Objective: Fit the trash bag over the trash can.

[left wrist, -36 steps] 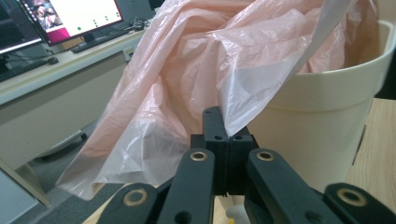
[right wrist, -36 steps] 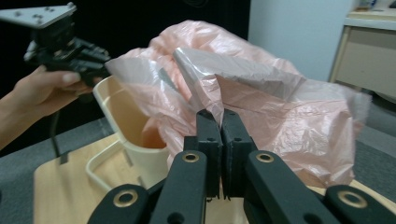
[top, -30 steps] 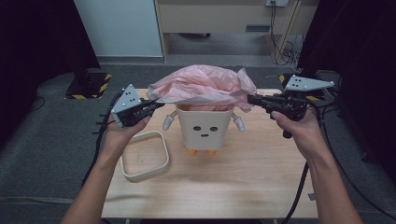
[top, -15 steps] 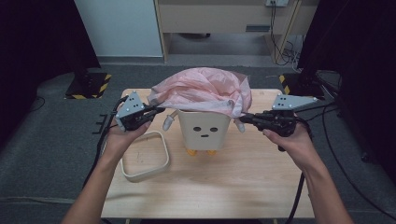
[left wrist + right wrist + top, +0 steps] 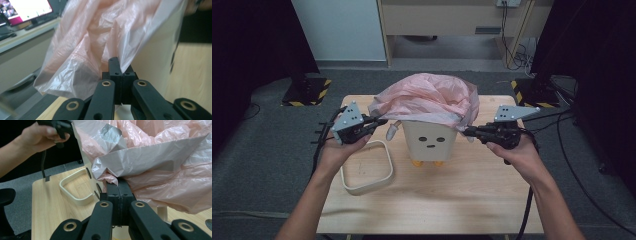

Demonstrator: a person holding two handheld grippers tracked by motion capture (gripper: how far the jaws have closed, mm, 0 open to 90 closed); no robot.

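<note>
One crinkled, translucent pink bag (image 5: 427,97) is being pinched by both the left gripper (image 5: 381,121) and the right gripper (image 5: 466,132) over one boxy cream bin (image 5: 430,142).

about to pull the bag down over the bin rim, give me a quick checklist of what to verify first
1. Left gripper shut on the pink bag edge: ok.
2. Right gripper shut on the bag's other edge: ok.
3. Bag draped over the white bin top: ok.
4. Bin upright on the table: ok.
5. Loose ring frame lying beside the bin, out of the pulling path: ok.
6. Bag free of tears: cannot tell.
</note>
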